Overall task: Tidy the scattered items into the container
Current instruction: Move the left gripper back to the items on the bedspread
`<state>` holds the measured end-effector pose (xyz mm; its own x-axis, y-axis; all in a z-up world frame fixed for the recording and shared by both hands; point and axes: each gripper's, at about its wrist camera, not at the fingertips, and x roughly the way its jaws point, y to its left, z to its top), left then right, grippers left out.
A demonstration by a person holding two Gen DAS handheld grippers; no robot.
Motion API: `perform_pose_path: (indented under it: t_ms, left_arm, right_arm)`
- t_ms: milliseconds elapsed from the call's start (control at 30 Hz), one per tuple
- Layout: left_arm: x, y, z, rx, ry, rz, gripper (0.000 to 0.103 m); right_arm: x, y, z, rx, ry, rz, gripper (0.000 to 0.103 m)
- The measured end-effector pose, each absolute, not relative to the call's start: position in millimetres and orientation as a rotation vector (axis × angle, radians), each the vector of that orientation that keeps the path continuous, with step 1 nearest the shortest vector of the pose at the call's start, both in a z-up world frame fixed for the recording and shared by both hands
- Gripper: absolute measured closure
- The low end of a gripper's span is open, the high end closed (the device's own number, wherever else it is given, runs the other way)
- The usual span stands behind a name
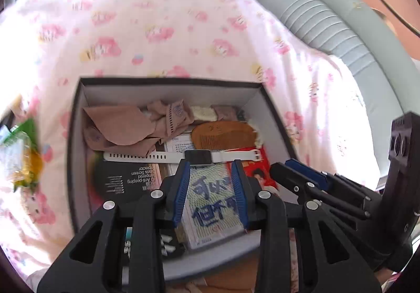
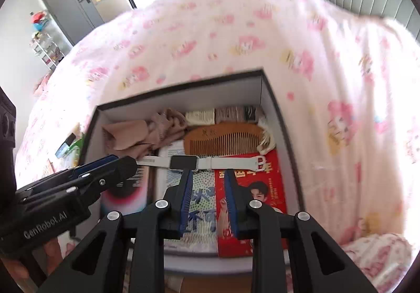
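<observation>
A dark-rimmed box (image 1: 168,81) (image 2: 183,88) sits on the pink bedspread. Inside lie a white smartwatch (image 1: 197,156) (image 2: 183,161), a wooden comb (image 1: 223,135) (image 2: 223,140), beige stockings (image 1: 123,127) (image 2: 131,135), a red booklet (image 2: 252,188), a blue-lettered packet (image 1: 212,196) and a black screen-protector pack (image 1: 126,180). My left gripper (image 1: 211,164) is open and empty, hovering over the box just before the watch. My right gripper (image 2: 208,172) is open and empty beside it, also over the box; it shows in the left wrist view (image 1: 288,164).
A green-and-yellow snack packet (image 1: 23,154) lies on the bedspread (image 2: 236,30) left of the box. A grey padded headboard (image 1: 328,17) curves along the far right. A door and shelf rack (image 2: 47,49) stand beyond the bed.
</observation>
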<state>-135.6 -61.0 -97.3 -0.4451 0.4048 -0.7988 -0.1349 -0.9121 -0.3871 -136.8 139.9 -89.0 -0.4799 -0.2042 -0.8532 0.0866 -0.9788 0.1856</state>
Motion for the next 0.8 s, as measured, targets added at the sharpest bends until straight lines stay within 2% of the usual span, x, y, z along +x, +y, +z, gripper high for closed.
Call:
perform_pose_path:
  t_ms: [167, 300, 533, 800]
  left_arm:
    - [-106, -45, -79, -1.372, -0.337, 2.456, 0.066]
    - [-80, -57, -80, -1.355, -0.375, 2.512, 0.066]
    - [-57, -121, -94, -1.399, -0.601, 2.531, 0.066]
    - [-37, -236, -124, -1.441, -0.930, 2.641, 0.063]
  right_arm:
    - [-108, 122, -68, 1.403, -0.156, -2.553, 0.081]
    - [-77, 110, -48, 1.342, -0.096, -2.536, 0.082]
    - [-62, 37, -47, 1.278, 0.052, -2.381, 0.082]
    - [-98, -62, -75, 1.337, -0.018, -2.101, 0.082]
